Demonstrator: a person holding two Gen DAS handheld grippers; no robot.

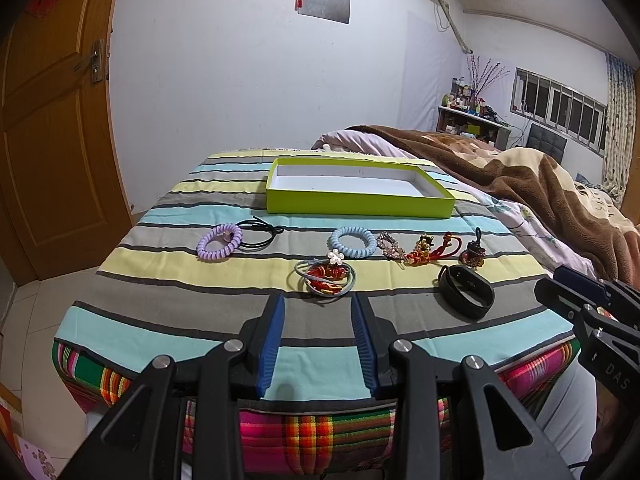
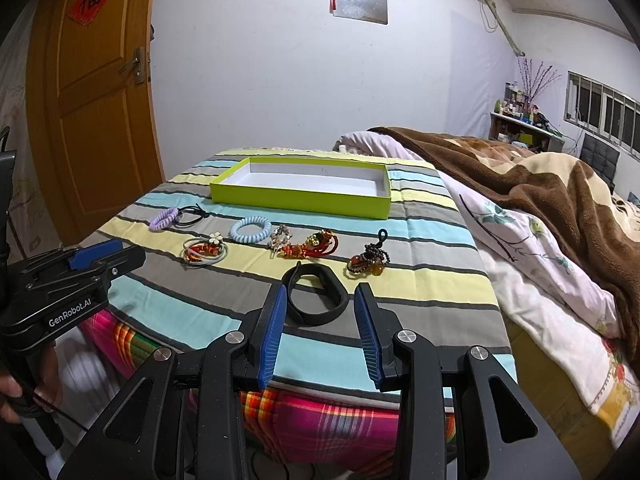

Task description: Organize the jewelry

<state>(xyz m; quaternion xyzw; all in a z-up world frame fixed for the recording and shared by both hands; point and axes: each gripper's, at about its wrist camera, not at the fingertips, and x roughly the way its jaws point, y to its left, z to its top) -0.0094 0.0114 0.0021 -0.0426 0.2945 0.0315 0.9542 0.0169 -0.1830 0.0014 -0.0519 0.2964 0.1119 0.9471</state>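
On striped cloth (image 1: 168, 216): jewelry, green box (image 1: 360, 202) (both grippers agape).

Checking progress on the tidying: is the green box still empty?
Empty. The green box shows only its bare white floor in both views; every hair tie and bracelet lies on the striped cloth in front.

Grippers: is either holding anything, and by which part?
Nothing is held. The left gripper and right gripper are both open and empty; the black band lies untouched on the cloth.
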